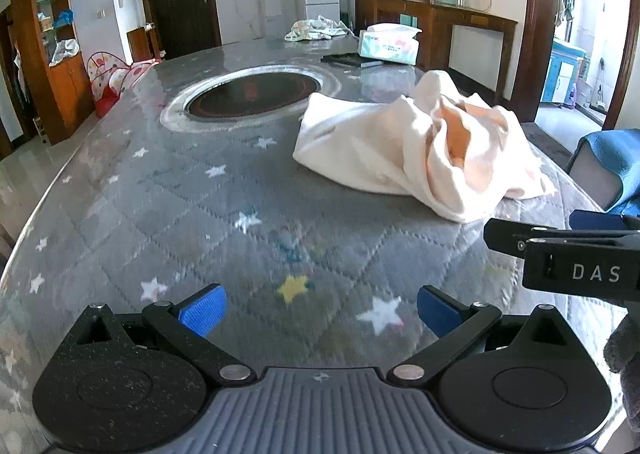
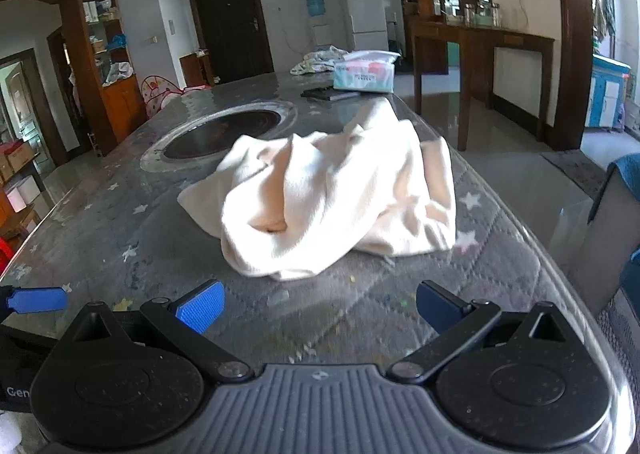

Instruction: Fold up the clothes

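Garment: a cream cloth (image 2: 332, 205) lies in a rumpled heap on the grey star-quilted table cover (image 1: 192, 221), near the right edge and just this side of the round inset hob (image 1: 252, 93); it is bunched and unfolded, with no flat fold showing.
Why it lies so: the heap sits ahead of both tools, within reach of either, on open cover that leaves room to spread it flat.
Left gripper (image 1: 320, 310): jaws spread wide, nothing between them, hovering over the cover short of the cloth.
Right gripper (image 2: 320, 306): jaws likewise spread and empty, aimed squarely at the heap.
Judged stage: a loose heap with both tools open fits picking it up to lay it out.
Hard to make out: which kind of garment it is; collar, sleeves and hems are buried in the folds.
Farther off: a tissue box (image 1: 388, 43) and another crumpled cloth (image 1: 316, 29) at the far end.
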`<state>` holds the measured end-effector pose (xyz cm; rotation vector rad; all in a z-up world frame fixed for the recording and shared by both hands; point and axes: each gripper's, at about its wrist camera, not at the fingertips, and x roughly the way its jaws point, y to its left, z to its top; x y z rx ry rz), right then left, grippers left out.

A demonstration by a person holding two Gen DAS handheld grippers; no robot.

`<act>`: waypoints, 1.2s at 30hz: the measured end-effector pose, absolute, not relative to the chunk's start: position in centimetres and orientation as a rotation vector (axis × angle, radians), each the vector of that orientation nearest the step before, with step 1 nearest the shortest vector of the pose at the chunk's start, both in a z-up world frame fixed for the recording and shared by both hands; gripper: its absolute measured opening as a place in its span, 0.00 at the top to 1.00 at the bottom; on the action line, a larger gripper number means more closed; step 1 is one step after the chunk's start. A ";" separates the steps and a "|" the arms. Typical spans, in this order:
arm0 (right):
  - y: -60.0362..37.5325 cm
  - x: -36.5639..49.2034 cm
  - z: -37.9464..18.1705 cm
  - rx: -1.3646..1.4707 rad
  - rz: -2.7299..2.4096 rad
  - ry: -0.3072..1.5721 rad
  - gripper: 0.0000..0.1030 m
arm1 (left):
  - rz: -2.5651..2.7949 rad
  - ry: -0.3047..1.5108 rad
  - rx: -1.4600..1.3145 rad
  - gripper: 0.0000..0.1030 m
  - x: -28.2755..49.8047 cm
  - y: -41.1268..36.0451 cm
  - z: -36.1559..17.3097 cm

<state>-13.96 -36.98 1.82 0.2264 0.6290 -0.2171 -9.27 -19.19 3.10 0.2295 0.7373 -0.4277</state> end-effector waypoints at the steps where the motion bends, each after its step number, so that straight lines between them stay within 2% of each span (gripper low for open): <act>1: -37.1 -13.7 2.0 0.222 -0.212 0.625 0.00 | -0.426 0.734 0.229 0.00 -9.0 -19.3 3.2; 11: -39.8 -10.4 4.1 0.216 -0.222 0.591 0.00 | -0.423 0.690 0.213 0.00 -5.6 -20.5 5.3; 14: -40.8 -9.4 4.6 0.234 -0.232 0.586 0.03 | -0.447 0.689 0.183 0.01 -4.4 -21.0 6.0; 20: -42.6 -7.3 5.1 0.253 -0.270 0.596 0.19 | -0.513 0.687 0.110 0.11 -2.1 -22.4 7.4; 26: -44.8 -5.6 4.5 0.330 -0.260 0.639 0.38 | -0.589 0.709 0.068 0.23 0.5 -25.0 7.8; 29: -45.5 -5.4 4.0 0.362 -0.249 0.657 0.43 | -0.615 0.718 0.071 0.26 1.6 -26.3 7.6; 36: -46.0 -5.4 3.1 0.388 -0.194 0.676 0.65 | -0.668 0.748 0.024 0.30 3.6 -27.8 7.1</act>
